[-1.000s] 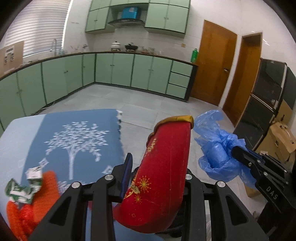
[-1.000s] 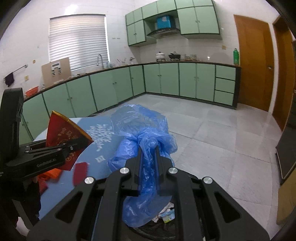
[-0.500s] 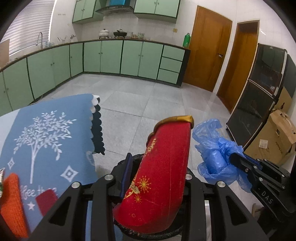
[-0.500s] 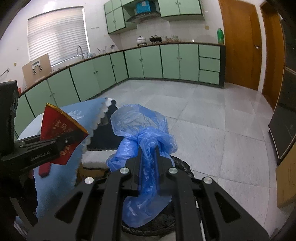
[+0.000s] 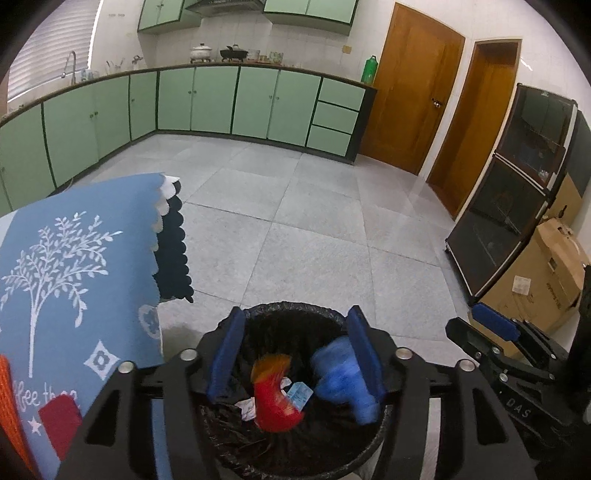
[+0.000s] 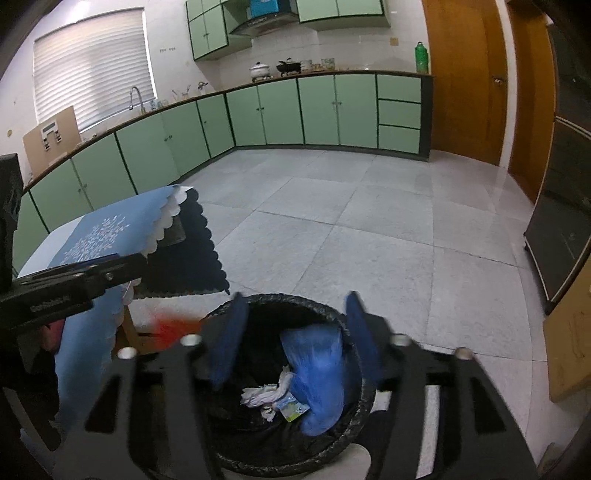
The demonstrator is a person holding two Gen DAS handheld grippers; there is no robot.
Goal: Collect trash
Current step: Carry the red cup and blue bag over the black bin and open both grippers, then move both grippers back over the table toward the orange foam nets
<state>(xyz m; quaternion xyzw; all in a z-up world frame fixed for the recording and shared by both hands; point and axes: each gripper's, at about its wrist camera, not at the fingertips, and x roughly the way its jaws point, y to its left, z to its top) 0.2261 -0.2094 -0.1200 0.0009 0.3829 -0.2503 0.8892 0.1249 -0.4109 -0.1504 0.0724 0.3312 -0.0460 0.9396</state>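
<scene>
Both tools, left tool point(image 5: 295, 347) and right tool point(image 6: 291, 332), are opening, nothing gripped (red packet point(image 5: 275, 402) and crumpled blue plastic bag point(image 6: 317, 373) dropping); hold them centred above the black-lined round bin point(image 6: 321, 306).

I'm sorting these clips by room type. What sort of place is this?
A home kitchen, most likely. Pale green base cabinets run along the walls under a counter, a white lidded pot sits on that counter beneath a range hood, and a curved sink faucet stands below the window blind.
</scene>
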